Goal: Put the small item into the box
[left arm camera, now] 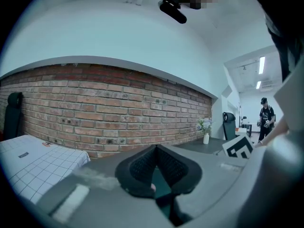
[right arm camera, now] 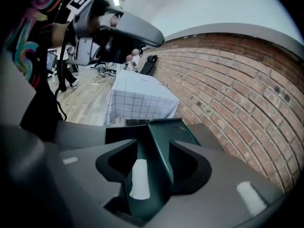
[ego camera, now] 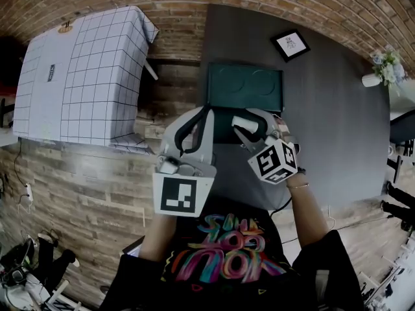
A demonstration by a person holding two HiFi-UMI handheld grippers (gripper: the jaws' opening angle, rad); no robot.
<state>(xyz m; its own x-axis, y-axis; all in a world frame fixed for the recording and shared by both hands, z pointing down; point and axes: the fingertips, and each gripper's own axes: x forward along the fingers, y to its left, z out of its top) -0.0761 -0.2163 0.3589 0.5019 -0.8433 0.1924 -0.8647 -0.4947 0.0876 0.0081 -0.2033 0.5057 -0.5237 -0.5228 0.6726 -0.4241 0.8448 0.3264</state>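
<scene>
An open dark green box (ego camera: 245, 86) stands on the dark grey table (ego camera: 324, 122), its lid upright at the far side. My right gripper (ego camera: 250, 124) hangs over the box's inside. In the right gripper view my right gripper (right arm camera: 154, 167) stands open, and the small white item (right arm camera: 139, 179) lies below the jaws inside the box (right arm camera: 161, 141), touched by neither pad. In the head view the item (ego camera: 244, 121) shows between the right fingers. My left gripper (ego camera: 202, 118) is at the box's left edge; its tips meet (left arm camera: 156, 151), and green shows in the gap behind them.
A table under a white checked cloth (ego camera: 84, 76) stands to the left, against the brick wall (left arm camera: 109, 108). A framed picture (ego camera: 290, 44) and a vase of flowers (ego camera: 382, 67) sit at the far side of the grey table. A person (left arm camera: 266, 118) stands far off.
</scene>
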